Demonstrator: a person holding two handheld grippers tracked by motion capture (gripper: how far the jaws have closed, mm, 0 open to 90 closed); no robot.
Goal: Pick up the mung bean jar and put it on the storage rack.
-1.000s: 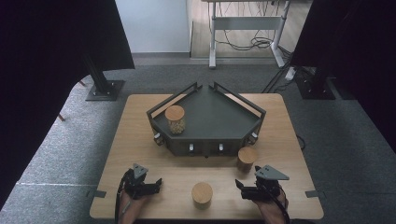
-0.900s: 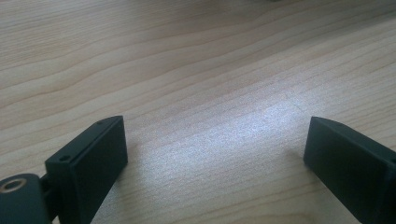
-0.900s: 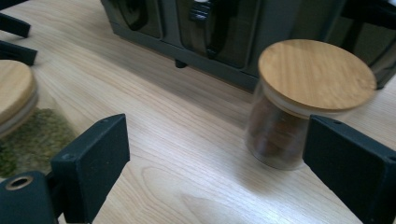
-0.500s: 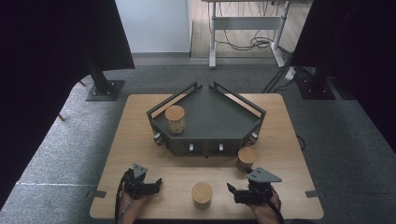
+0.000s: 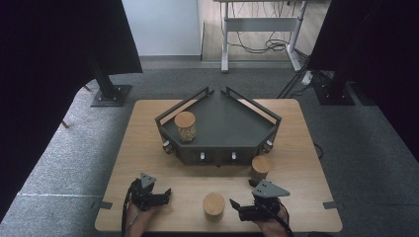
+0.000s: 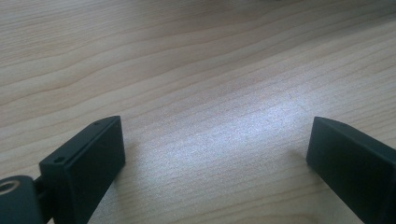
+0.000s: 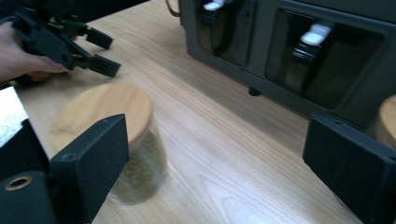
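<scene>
On the pale wooden surface (image 5: 148, 123) the dark grey, wedge-shaped metal tray (image 5: 222, 131) with its low rails sits toward the far middle, and one glass jar with a round wooden lid (image 5: 185, 126) already stands inside it at the left corner. Your right gripper (image 5: 237, 206) has slid leftward along the near edge since a second ago, and it now sits just beside the second wooden-lidded glass jar (image 5: 214, 206), the one nearest you. Seen from the right gripper view, that jar (image 7: 119, 140) is partly behind the left finger (image 7: 91, 163) rather than squarely between the two, and the fingers stand well apart with nothing clamped. So you have closed in on the jar but not lined up on it; I judge you need to shift a touch further before closing. A third lidded jar (image 5: 260, 169) waits just in front of the tray's near wall, close to your right hand. Your left gripper (image 5: 168, 193) rests near the front left of the surface; its fingers (image 6: 84, 163) have just been opening, now spread wide over bare wood with nothing between them, so that hand looks free to help next.
</scene>
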